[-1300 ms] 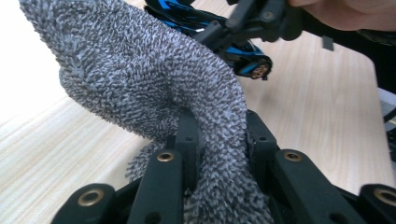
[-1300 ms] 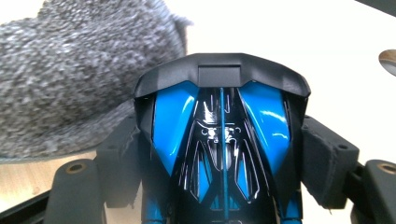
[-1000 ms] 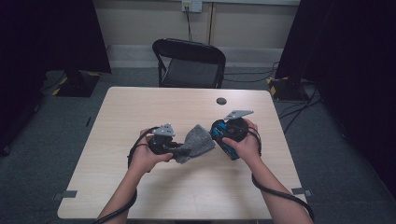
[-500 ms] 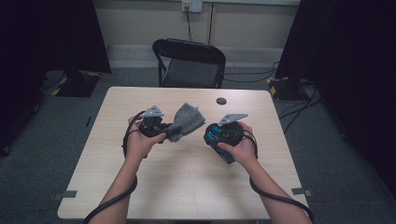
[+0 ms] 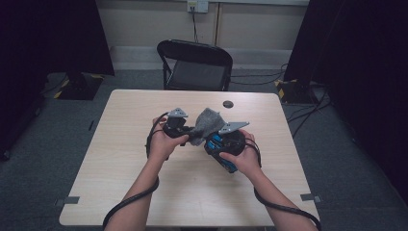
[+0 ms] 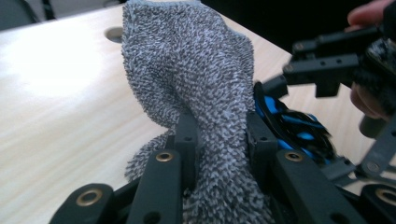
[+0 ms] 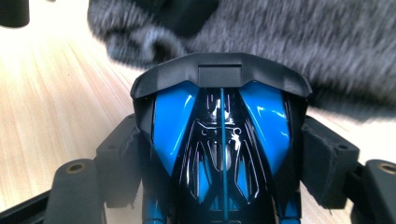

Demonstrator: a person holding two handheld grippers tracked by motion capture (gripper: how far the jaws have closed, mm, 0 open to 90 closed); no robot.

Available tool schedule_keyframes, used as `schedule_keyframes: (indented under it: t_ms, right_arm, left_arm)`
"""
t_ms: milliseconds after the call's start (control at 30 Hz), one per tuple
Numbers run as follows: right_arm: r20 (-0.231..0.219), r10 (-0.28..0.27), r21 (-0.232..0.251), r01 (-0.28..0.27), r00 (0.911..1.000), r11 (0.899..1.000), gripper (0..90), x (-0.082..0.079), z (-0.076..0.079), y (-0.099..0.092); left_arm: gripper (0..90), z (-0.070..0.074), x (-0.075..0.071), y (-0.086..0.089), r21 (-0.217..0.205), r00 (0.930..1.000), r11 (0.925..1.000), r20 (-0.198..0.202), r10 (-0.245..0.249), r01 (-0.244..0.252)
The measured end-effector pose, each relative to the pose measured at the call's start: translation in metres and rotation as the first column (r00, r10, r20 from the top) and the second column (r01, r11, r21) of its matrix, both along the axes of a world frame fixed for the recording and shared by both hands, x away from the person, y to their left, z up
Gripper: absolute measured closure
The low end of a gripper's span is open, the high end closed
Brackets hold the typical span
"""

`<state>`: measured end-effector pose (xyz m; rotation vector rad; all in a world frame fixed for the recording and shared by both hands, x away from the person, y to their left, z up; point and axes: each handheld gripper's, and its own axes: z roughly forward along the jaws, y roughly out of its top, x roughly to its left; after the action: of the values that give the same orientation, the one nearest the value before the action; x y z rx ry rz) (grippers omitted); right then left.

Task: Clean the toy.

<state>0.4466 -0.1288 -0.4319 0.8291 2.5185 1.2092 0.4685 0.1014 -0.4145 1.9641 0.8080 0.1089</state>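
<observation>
A: Where does the grey cloth sit?

B: Just above the middle of the high view, raised off the wooden table, between the two hands. The left gripper pinches it. In the left gripper view the fuzzy fabric bunches between the two black jaws, which press into it from both sides, and rises up through the centre of that frame.

A: And the right gripper?

B: It clamps a glossy blue and black toy car, seen right of centre in the high view. In the right gripper view the car takes up the lower middle, with a jaw pressed against each flank, and the cloth lies across the top of the frame, just beyond the car's dark end.

A: Anything else?

B: A small dark round hole in the tabletop near its far edge, and a black folding chair behind the table at upper centre.
</observation>
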Motion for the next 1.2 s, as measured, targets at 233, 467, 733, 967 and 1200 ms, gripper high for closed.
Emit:
schedule_keyframes:
  t_ms: [233, 467, 733, 967, 1200]
  right_arm:
    - [0.002, -0.006, -0.016, 0.006, 1.0000, 1.000, 25.7, 0.002, 0.002, -0.005]
    - [-0.001, -0.008, -0.030, 0.008, 1.0000, 1.000, 25.7, 0.003, 0.001, -0.005]
    - [-0.005, -0.017, -0.045, 0.016, 0.9998, 0.999, 25.7, 0.007, -0.001, -0.005]
    - [-0.011, -0.041, -0.055, 0.040, 0.9991, 0.998, 25.7, 0.011, -0.004, -0.010]
    - [-0.016, -0.060, -0.050, 0.059, 0.9981, 0.997, 25.7, 0.015, -0.004, -0.019]
  left_arm:
    - [71.9, -0.004, -0.003, -0.002, 0.009, 0.9988, 0.9988, -0.007, -0.048, 0.048]
    - [71.8, -0.003, -0.007, 0.000, 0.014, 0.9979, 0.9978, 0.002, -0.065, 0.065]
    - [71.9, -0.003, -0.011, 0.004, 0.012, 0.9967, 0.9966, 0.009, -0.081, 0.081]
    - [71.9, -0.001, -0.016, 0.005, 0.025, 0.9936, 0.9934, 0.007, -0.112, 0.112]
    - [71.9, -0.001, -0.019, 0.007, 0.025, 0.9913, 0.9910, 0.002, -0.132, 0.131]
